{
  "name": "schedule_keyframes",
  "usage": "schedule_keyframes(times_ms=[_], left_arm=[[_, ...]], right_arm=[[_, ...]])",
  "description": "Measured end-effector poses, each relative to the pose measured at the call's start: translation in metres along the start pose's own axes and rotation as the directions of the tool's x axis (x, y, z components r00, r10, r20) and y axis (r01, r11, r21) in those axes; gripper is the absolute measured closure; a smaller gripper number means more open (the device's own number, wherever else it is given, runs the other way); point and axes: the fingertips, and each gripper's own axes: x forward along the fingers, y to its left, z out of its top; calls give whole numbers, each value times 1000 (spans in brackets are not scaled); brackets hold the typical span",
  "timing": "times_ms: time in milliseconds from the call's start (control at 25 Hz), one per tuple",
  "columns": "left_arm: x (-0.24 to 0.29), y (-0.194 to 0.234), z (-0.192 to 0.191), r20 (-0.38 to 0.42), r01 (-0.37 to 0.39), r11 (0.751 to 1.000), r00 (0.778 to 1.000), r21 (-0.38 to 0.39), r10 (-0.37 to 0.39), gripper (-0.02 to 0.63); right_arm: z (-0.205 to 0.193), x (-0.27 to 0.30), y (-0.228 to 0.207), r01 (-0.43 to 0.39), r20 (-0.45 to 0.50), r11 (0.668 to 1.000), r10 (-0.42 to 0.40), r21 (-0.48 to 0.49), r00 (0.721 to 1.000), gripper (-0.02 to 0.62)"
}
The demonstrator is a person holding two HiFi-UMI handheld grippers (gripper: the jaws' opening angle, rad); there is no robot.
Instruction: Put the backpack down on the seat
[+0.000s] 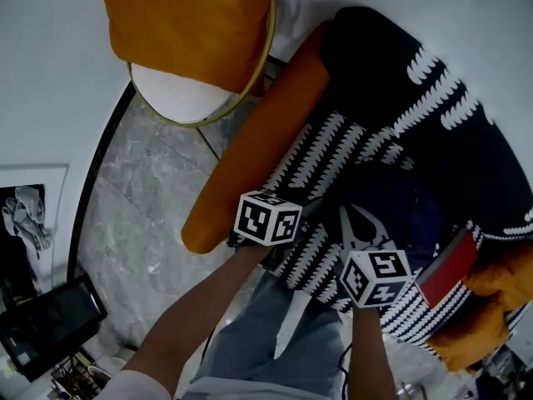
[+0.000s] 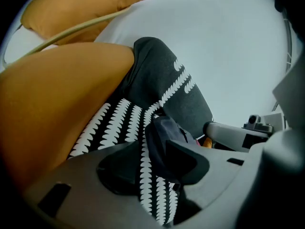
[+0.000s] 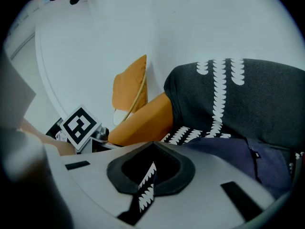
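Backpack (image 1: 393,200) lies on the seat (image 1: 316,152). At its nine o'clock, the left gripper (image 2: 153,162) has its jaws spread and released. At six, the right gripper (image 3: 151,170) has its jaws closed and empty.

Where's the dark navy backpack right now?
Head view, centre-right: the dark navy backpack lies on the black-and-white patterned seat, just ahead of the right claw.

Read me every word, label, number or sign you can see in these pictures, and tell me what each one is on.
No words or numbers can be read anywhere.
On the square markers of the gripper cubes: black-and-white code patterns, no letters.
On the small tag of the backpack: too small to read.
On the red book-like thing: no print visible.
On the black-and-white picture at the left: an image, no legible wording.
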Motion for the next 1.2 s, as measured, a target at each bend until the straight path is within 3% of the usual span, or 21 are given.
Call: schedule_keyframes(times_ms=[200, 760, 1200], left_arm=[[-22, -26, 13, 21, -1, 1000, 1000, 14, 0, 449], [-76, -158, 66, 130, 10, 987, 991, 159, -30, 449], [-102, -275, 89, 221, -9, 948, 973, 317, -65, 449]], right_arm=[[20, -21, 5, 12, 25, 1000, -12, 0, 1000, 595], [83, -124, 3, 77, 158, 997, -79, 15, 984, 595], [132, -226, -13, 129, 282, 992, -122, -4, 952, 595]])
